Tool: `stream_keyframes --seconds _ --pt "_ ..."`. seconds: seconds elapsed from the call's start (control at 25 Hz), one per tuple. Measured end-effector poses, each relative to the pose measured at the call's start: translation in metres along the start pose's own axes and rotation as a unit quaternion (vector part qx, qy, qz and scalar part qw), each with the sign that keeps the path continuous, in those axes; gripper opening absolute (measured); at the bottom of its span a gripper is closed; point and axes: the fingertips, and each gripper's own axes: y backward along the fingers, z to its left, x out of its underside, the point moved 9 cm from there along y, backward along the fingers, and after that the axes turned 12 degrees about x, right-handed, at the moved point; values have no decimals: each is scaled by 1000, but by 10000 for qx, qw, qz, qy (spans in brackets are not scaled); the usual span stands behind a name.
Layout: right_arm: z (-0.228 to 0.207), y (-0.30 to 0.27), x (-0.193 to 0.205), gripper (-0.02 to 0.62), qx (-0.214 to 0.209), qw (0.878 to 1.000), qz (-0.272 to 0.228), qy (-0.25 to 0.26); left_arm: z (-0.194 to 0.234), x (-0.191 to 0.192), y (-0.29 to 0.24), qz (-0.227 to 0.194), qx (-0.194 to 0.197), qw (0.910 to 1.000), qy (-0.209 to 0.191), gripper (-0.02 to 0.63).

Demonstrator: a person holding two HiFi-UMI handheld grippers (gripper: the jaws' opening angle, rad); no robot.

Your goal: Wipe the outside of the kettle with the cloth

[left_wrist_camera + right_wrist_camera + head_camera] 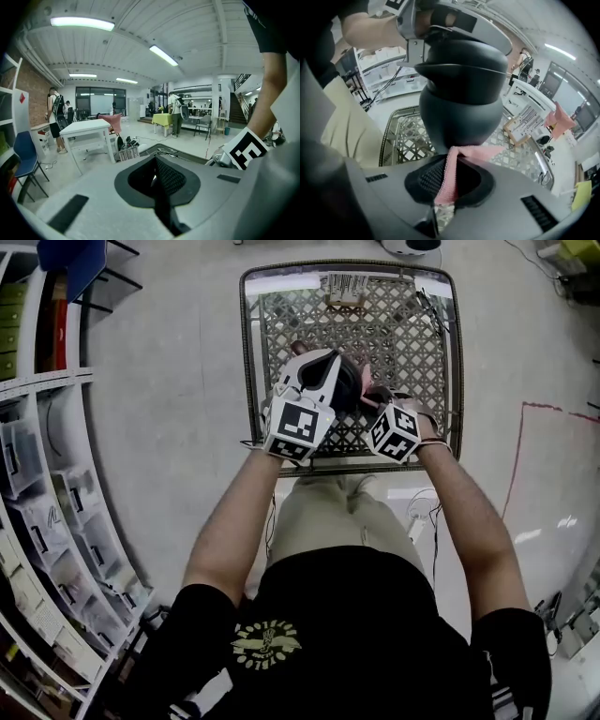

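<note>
Below the dark grey rounded kettle (464, 93) stands the lattice-topped wicker table (251, 352). At the kettle's top, the left gripper (157, 172) clamps it. Against its belly, the right gripper (449, 185) pinches the pink woven cloth (480, 151). Best to press flat and sweep slowly, keeping the kettle steady.

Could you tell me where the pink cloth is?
In the right gripper view, the cloth is clamped in the right tool, pressed low against the kettle.

Black short-sleeved T-shirt (375, 606), yellow chest emblem (266, 644); khaki trousers (342, 512); two black-and-white square-marker cubes (298, 427), pale grey shells.
</note>
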Motion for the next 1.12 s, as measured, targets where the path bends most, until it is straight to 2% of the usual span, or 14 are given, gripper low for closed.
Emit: stream_keyframes --seconds 0.32,0.48,0.6,0.8,1.12 --pt "38 11 -13 35 -52 9962 -160 -852 0 -1 -5 72 77 9999 -54 6" --pt "61 9 -27 35 -135 9942 -410 -983 0 1 -6 224 104 9997 -77 6" --pt "56 16 -29 35 -171 9938 -497 -979 2 -10 -6 255 138 9996 -15 6" --pt "22 27 -14 35 -125 9954 -469 -829 8 -30 -10 329 155 9992 179 6" --pt "0 9 8 35 74 9985 -443 -309 2 -7 -3 253 14 9996 141 6"
